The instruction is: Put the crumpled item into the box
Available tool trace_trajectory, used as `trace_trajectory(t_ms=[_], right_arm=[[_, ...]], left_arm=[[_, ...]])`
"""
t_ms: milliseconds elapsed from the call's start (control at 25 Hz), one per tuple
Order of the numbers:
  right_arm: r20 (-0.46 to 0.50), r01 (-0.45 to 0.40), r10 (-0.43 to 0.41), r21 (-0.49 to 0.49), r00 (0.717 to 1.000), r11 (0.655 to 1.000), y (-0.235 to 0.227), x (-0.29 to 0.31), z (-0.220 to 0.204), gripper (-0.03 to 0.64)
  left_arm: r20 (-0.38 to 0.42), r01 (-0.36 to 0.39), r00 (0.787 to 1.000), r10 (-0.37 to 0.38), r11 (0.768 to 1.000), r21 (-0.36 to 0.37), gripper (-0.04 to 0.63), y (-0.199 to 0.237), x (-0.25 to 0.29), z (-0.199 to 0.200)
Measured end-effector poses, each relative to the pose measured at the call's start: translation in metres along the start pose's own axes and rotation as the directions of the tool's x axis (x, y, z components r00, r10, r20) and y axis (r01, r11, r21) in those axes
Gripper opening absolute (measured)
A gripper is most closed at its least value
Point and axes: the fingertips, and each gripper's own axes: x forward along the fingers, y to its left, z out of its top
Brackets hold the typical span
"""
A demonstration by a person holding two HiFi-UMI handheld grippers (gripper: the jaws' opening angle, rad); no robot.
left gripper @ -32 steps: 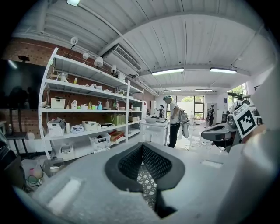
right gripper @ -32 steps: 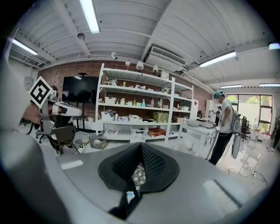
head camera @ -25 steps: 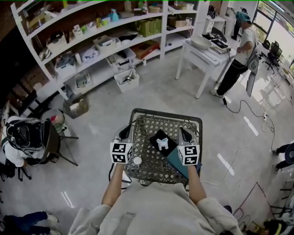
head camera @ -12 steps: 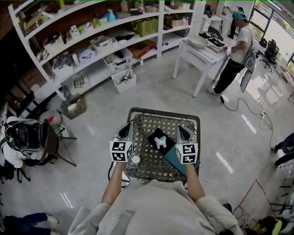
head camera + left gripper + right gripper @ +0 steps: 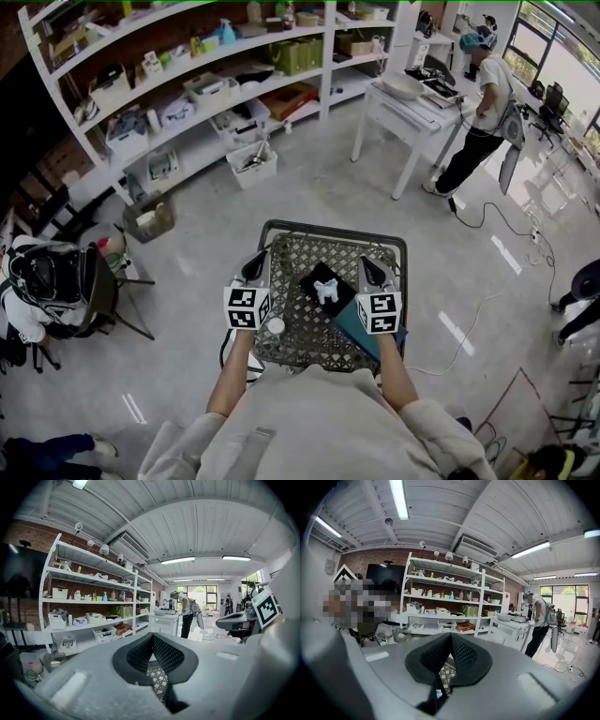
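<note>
A white crumpled item [image 5: 327, 290] lies on a black square box [image 5: 315, 278] in the middle of the metal mesh table [image 5: 309, 333]. Whether it sits inside the box I cannot tell. A teal flat piece [image 5: 352, 325] lies beside the black box, partly under my right gripper. My left gripper [image 5: 255, 270] hangs over the table's left edge with its jaws shut and nothing between them [image 5: 152, 637]. On the other side, my right gripper [image 5: 372, 272] is over the table's right part, also shut and empty [image 5: 451, 637]. Both stand apart from the crumpled item.
A small white round thing [image 5: 277, 326] lies on the mesh near my left gripper. White shelves [image 5: 187, 84] with bins line the back. A person [image 5: 478, 103] stands at a white table [image 5: 412, 103] at the upper right. A chair with a backpack [image 5: 56, 281] stands at the left.
Both grippers have stayed where they were, still shut. The head view has shifted a little, and the person at the white table has moved slightly.
</note>
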Motion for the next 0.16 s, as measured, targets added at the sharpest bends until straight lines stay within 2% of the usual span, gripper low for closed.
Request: trace_trajectory(t_ms=[160], right_arm=[[0.005,-0.001,0.001,-0.001,1.0,1.0,-0.0054,-0.0012,0.0074,-0.002]], left_arm=[[-0.002,0.002,1.0,-0.002,1.0,0.002,0.005,-0.0045,0.0028,0.0058]])
